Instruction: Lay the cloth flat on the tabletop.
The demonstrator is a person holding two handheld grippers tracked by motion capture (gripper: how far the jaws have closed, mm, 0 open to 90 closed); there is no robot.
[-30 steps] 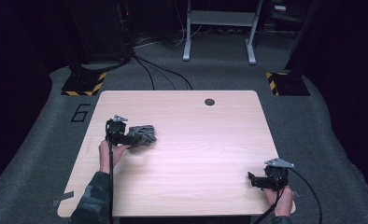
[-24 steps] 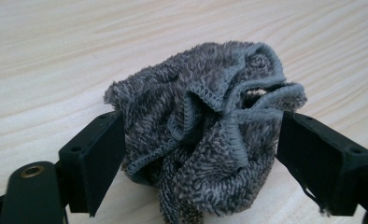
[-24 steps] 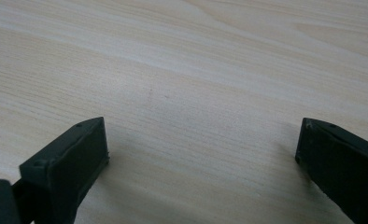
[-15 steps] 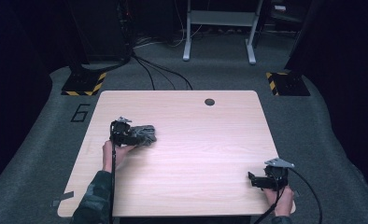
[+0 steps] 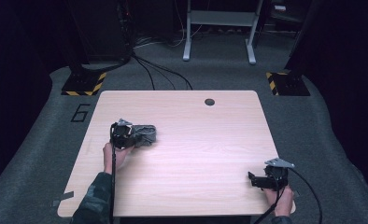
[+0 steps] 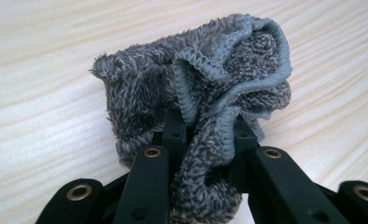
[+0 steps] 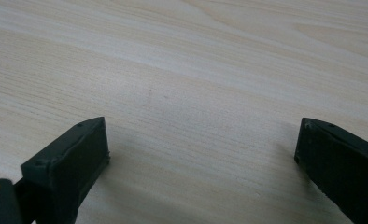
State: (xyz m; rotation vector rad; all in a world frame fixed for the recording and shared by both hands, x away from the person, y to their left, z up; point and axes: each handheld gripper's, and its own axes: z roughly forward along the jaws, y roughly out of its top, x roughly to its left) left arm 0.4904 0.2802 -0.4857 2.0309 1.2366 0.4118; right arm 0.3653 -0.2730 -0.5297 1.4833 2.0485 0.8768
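A crumpled grey terry cloth [image 5: 145,135] lies on the left half of the light wooden table [image 5: 196,154]. My left gripper [image 5: 131,136] lies low on the table, pointing right into the cloth. Its jaws have just been closing, and in the left gripper view they pinch a bunched fold of the cloth [image 6: 210,79] between the left gripper's [image 6: 205,128] black fingers. My right gripper [image 5: 253,180] rests near the table's front right corner, pointing left. In its own view the right gripper [image 7: 201,140] stands open over bare wood.
A small round hole [image 5: 209,101] sits near the table's far edge. Beyond the table, on the grey carpet, are two bases with yellow-black stripes [image 5: 84,85] [image 5: 286,83], a metal frame [image 5: 219,28] and trailing cables [image 5: 163,70].
The left gripper edged right into the cloth and its jaws closed on a fold, bunching it. The right hand and gripper have stayed put.
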